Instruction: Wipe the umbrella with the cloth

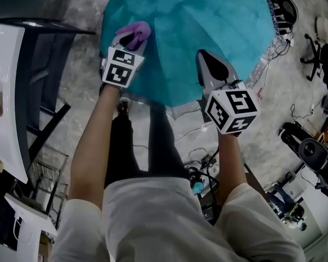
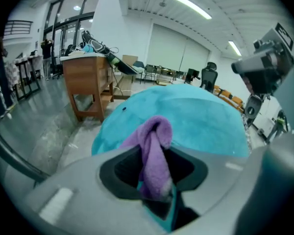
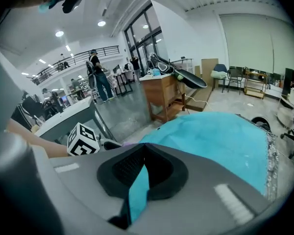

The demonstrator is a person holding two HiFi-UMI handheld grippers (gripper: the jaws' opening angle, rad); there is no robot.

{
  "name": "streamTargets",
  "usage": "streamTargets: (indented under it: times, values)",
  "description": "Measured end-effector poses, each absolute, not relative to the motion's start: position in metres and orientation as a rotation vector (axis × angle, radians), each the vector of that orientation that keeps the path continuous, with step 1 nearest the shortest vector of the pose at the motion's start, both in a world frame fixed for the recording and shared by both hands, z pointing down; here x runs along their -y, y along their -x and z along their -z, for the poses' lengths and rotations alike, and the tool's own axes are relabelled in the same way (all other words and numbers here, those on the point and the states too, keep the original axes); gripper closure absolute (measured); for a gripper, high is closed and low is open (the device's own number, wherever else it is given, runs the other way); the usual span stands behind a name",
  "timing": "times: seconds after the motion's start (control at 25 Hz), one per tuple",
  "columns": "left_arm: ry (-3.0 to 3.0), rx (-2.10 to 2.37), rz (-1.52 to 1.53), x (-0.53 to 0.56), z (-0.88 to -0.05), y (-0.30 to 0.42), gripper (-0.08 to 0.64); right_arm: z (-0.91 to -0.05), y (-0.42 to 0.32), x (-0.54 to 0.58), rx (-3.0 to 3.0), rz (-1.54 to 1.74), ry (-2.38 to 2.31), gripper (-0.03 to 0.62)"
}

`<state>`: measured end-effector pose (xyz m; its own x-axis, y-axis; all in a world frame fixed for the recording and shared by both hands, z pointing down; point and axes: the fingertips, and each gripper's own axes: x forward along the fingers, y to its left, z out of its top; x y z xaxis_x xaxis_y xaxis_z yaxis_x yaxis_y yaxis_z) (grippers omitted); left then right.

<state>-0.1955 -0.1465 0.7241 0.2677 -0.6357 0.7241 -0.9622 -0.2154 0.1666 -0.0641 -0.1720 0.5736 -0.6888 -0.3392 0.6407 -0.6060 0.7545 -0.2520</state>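
Observation:
An open teal umbrella [image 1: 197,31] stands on the floor ahead of me, its canopy [image 2: 196,116] filling the middle of both gripper views. My left gripper [image 1: 132,37] is shut on a purple cloth [image 1: 135,31], which bunches up between the jaws [image 2: 154,151] and rests against the canopy's left side. My right gripper [image 1: 210,64] is shut on the umbrella's near edge; a fold of teal fabric [image 3: 137,190] is pinched between its jaws. In the right gripper view the left gripper's marker cube [image 3: 82,140] shows at the left.
A white table [image 1: 5,97] with a dark frame stands at my left. Cables and gear [image 1: 311,152] lie on the floor at the right, with an office chair [image 1: 322,59] beyond. A wooden desk [image 2: 90,82] stands behind the umbrella. People stand far off [image 3: 98,77].

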Motion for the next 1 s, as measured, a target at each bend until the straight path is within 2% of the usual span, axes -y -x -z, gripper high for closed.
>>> streamTargets:
  times: [0.28,0.72,1.0]
  values:
    - [-1.887,1.367,-0.681,0.097,-0.781,0.193,0.434,-0.606,0.127,0.167,2.369,-0.547,-0.551,0.586]
    - [-1.878,1.090,-0.736,-0.008,-0.832,0.154,0.434,-0.636,0.168,0.140,2.311,-0.552,-0.499,0.586]
    - [-1.896,0.938,-0.774,-0.046,-0.845,0.123,0.434,-0.633,0.167,0.131,2.305,-0.570,-0.564,0.586]
